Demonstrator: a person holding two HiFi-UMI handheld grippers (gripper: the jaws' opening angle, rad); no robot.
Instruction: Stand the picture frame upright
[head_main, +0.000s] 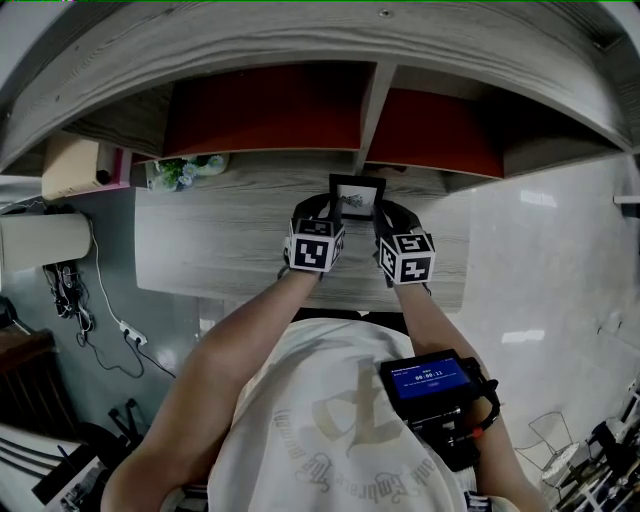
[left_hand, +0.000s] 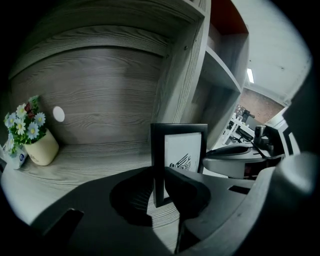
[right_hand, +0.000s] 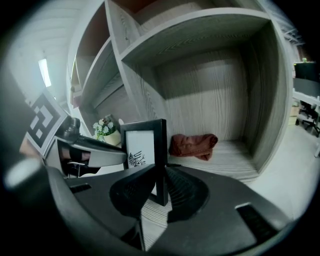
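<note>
Presently, a black rectangular picture frame (head_main: 357, 195) is seen standing upright, with its lower edge set on the grey wood-grain tabletop (head_main: 220, 250). It is located near the rear of the tabletop, just in front of the vertical divider (head_main: 373, 115) of the grey wooden shelf unit. A white sheet with a small dark emblem (left_hand: 181, 162) is displayed inside the picture frame.

The picture frame is gripped at both side edges. The left claw (left_hand: 159, 176) is clamped on the left upright bar of the picture frame, with one jaw set against each side of that bar. The right claw (right_hand: 160, 172) is clamped in the same manner on the right upright bar. In the head view, the two claws are shown meeting the picture frame from opposite sides, and the black-and-white marker cubes (head_main: 315, 247) are carried on the ends nearer the person.

A cream pot of small pale flowers (left_hand: 42, 147) is placed on the tabletop against the rear panel, well apart from the picture frame and to its left. A crumpled reddish-brown cloth (right_hand: 192, 145) is laid in the open shelf compartment behind the picture frame and to its right. A black device with a lit blue screen (head_main: 430, 380) is seen at the person's right forearm.
</note>
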